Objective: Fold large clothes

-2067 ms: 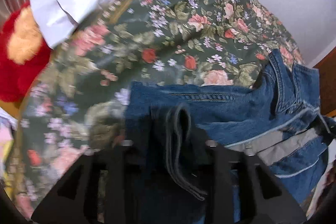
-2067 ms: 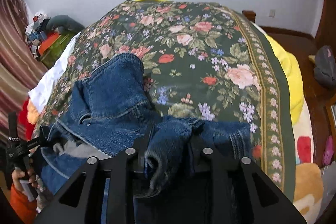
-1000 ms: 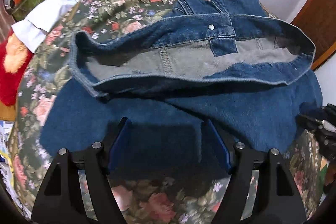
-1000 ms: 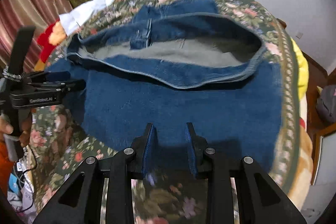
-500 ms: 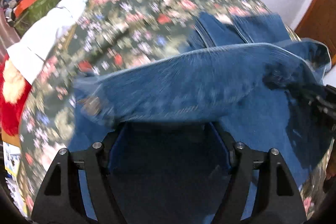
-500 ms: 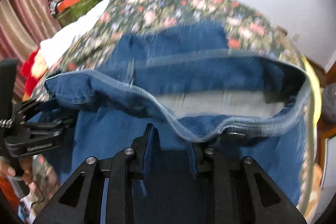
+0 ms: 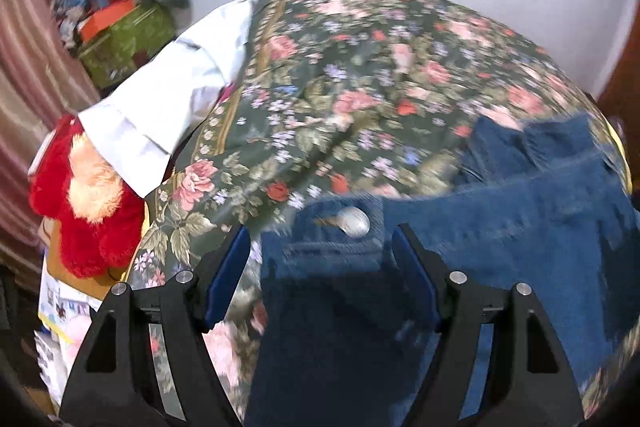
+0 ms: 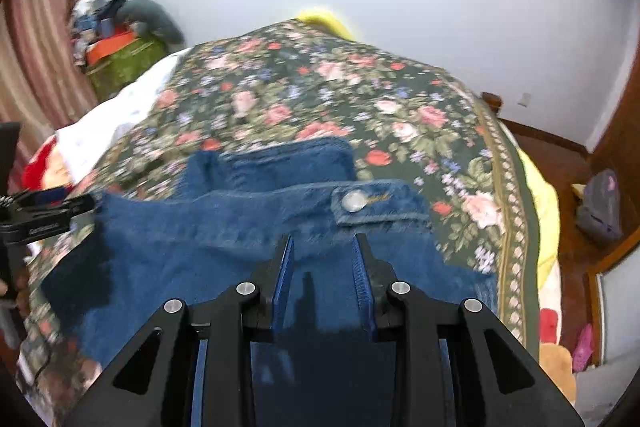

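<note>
Left wrist view: beyond and to the left of the fingers, a red plush toy [image 7: 80, 211] sits at the bed's edge, with a white sheet [image 7: 168, 107] above it and a green box [image 7: 124, 43] farther back by the wall. The left gripper [image 7: 320, 259] has its blue-padded fingers [image 7: 224, 275] spread wide apart, gripping nothing. Between them lies the denim jacket [image 7: 500, 259], its waistband tab with a metal button [image 7: 352, 222] just past the fingertips; the cloth runs on to the right of the right finger, spread over the floral bedspread [image 7: 360, 87]. The frame is motion-blurred.

Right wrist view: far to the left of the fingers, the other handheld gripper [image 8: 44, 215] reaches in at the jacket's left edge; whether it touches the cloth cannot be told here. The denim jacket [image 8: 192, 247] fills the space ahead of and under the fingers, lying on the floral bedspread [image 8: 320, 95]. The right gripper [image 8: 324, 251] has its fingers [image 8: 284, 267] parted by a narrow gap, with denim seen between and below them, not pinched. The metal button [image 8: 354, 201] sits just beyond the right fingertip. Farther right, a yellow blanket [image 8: 544, 203] edges the bed above a wooden floor [image 8: 560, 155].
</note>
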